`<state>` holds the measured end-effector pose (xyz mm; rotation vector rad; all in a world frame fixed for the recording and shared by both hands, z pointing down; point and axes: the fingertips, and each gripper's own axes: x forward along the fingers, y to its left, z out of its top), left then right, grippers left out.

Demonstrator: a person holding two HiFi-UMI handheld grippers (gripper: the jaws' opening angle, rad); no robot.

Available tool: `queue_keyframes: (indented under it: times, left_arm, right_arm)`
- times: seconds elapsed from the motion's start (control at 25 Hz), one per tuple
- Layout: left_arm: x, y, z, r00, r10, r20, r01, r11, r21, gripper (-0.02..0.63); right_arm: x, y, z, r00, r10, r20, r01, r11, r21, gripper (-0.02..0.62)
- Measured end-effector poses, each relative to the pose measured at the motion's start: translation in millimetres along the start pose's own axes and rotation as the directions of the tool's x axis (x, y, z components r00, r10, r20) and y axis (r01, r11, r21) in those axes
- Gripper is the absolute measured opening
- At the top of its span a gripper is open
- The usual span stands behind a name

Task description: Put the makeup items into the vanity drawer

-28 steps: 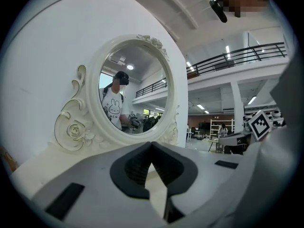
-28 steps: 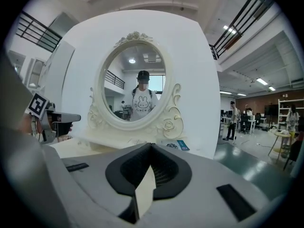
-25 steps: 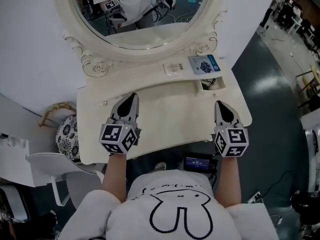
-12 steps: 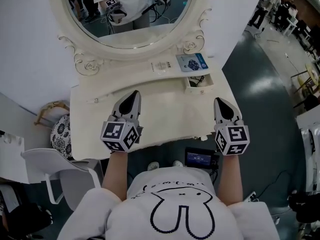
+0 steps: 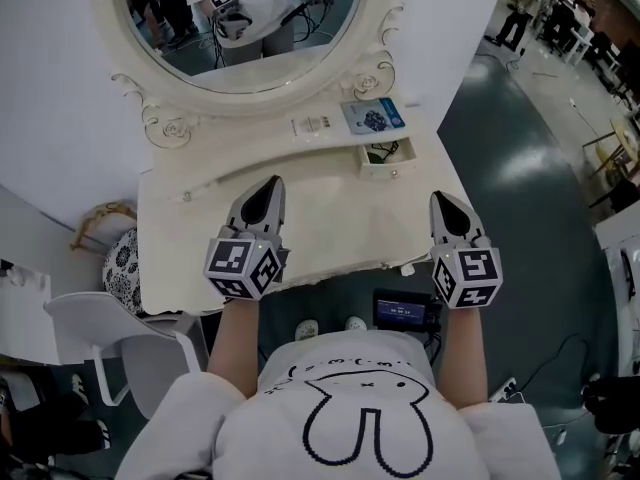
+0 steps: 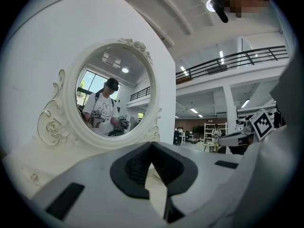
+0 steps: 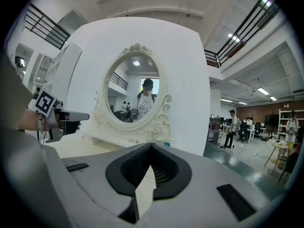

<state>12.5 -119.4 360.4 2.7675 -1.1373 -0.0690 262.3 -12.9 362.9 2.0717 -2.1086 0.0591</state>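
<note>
A cream vanity table (image 5: 330,228) stands under an oval mirror (image 5: 235,28). At its back right a small drawer (image 5: 391,170) is open, with something dark inside. On the shelf behind it lie a blue packet (image 5: 374,116) and a small white item (image 5: 311,125). My left gripper (image 5: 268,184) hovers over the tabletop's left half, shut and empty. My right gripper (image 5: 441,201) is at the table's right edge, just in front of the drawer, also shut and empty. The left gripper view (image 6: 152,145) and the right gripper view (image 7: 152,148) show the jaws closed on nothing.
A pale chair (image 5: 110,328) and a patterned round object (image 5: 122,268) stand at the table's left. A dark device with a lit screen (image 5: 405,311) lies on the floor under the front edge. People walk on the open floor at the upper right (image 5: 520,13).
The head view has drifted, so the vanity sits further left and up in the picture. Both grippers stay shut in nearly the same places.
</note>
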Motion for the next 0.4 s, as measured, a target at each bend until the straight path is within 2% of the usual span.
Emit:
queue_keyframes:
  times: [0.4]
  left_arm:
    - [-1.5, -11.7, 5.6, 1.0, -0.012, 0.01, 0.012, 1.0, 0.011, 0.005]
  right_arm:
    - [-5.5, 2.5, 3.7, 1.0, 0.0, 0.011, 0.0, 1.0, 0.007, 0.008]
